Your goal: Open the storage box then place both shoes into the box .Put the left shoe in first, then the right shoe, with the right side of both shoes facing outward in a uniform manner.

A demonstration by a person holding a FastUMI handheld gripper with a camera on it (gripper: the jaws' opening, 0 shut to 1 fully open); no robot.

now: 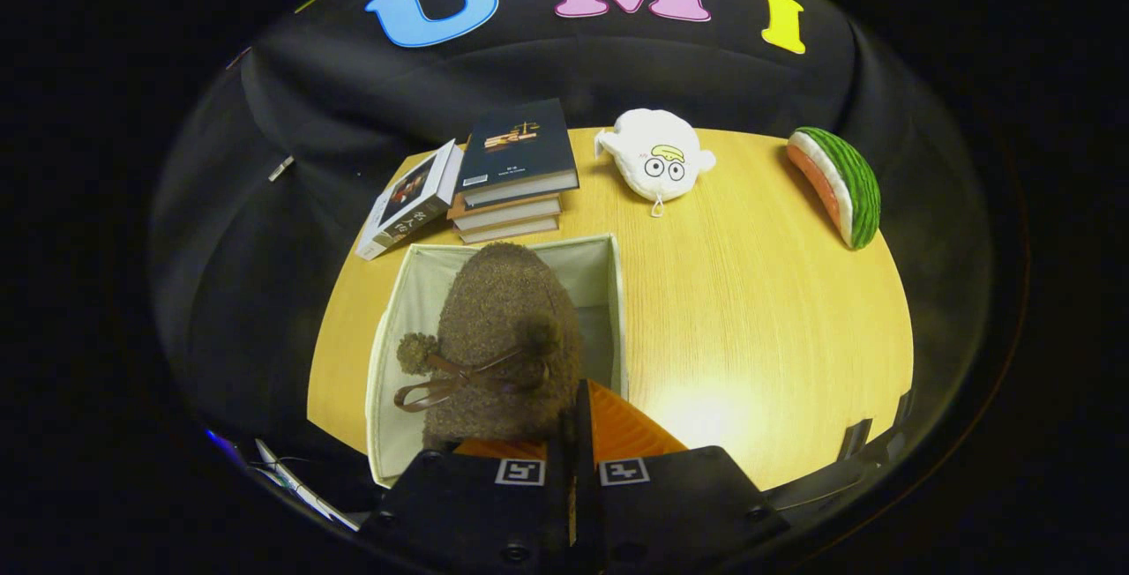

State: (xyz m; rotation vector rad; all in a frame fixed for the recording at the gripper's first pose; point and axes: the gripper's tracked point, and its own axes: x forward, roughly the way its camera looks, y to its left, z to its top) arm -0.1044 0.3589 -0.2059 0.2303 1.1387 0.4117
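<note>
A brown fuzzy shoe with two pom-poms and a brown ribbon bow hangs from my gripper. The fingers are nearly together and pinch the shoe's near edge. The shoe sits over the open cream fabric storage box, just ahead of the fingers, with its toe pointing away from me. It hides most of the box's inside, so I cannot tell what lies in there. The box stands on the near left part of the wooden table.
Beyond the box is a stack of books, with another book leaning on its left. A white plush toy lies at the far middle of the table. A watermelon-slice plush lies at the far right.
</note>
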